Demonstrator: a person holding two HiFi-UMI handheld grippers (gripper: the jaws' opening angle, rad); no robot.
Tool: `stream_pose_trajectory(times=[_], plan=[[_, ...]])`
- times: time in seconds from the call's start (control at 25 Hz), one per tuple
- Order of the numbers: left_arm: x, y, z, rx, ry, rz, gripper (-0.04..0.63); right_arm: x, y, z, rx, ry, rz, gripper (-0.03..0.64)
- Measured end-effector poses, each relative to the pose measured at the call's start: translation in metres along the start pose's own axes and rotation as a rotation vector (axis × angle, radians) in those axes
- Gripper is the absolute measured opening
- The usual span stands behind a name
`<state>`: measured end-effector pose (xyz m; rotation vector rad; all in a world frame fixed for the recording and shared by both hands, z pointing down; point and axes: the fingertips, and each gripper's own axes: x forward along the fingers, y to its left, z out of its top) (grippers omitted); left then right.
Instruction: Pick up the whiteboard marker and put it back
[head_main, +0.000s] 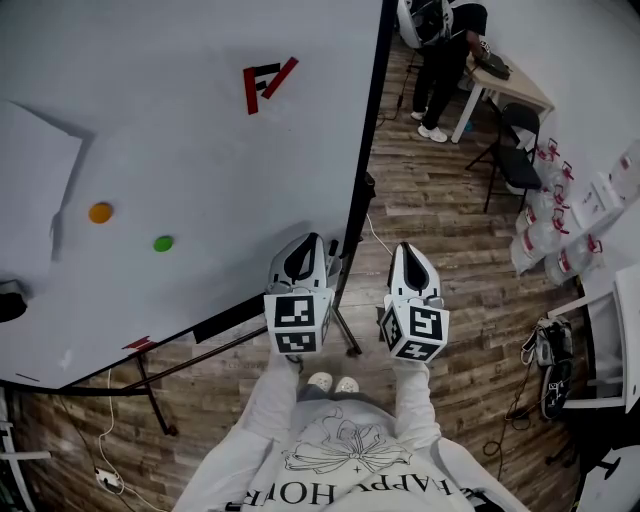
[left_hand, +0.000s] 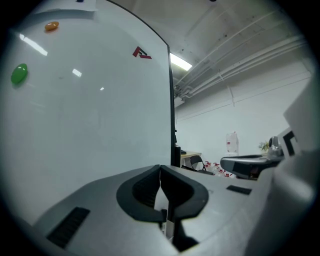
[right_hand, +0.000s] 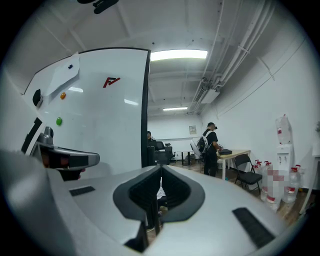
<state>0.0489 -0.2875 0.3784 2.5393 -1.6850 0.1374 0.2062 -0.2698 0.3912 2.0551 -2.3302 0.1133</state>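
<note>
A large whiteboard (head_main: 190, 150) on a wheeled stand fills the left of the head view, seen from above. On its bottom ledge lies a small red thing (head_main: 138, 343) that may be the whiteboard marker; it is too small to tell. My left gripper (head_main: 305, 248) hangs just off the board's right edge, its jaws shut with nothing between them. My right gripper (head_main: 411, 252) is held beside it over the wooden floor, also shut and empty. In the left gripper view the left gripper (left_hand: 160, 168) points along the board's face. In the right gripper view the right gripper (right_hand: 160, 168) points into the room.
An orange magnet (head_main: 100, 212), a green magnet (head_main: 163, 243) and a paper sheet (head_main: 35, 170) sit on the board. A black object (head_main: 10, 303) is at its left edge. At the back right a person (head_main: 442, 60) stands by a table (head_main: 515, 88), near a chair (head_main: 512, 150) and water bottles (head_main: 548, 235).
</note>
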Motion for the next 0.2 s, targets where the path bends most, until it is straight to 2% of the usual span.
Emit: stream_pose_trajectory(times=[0.2], plan=[[0.0004, -0.0017, -0.0001, 0.004, 0.004, -0.002, 0.008, 0.0002, 0.0003, 0.0002, -0.002, 0.002, 0.003, 0.006]])
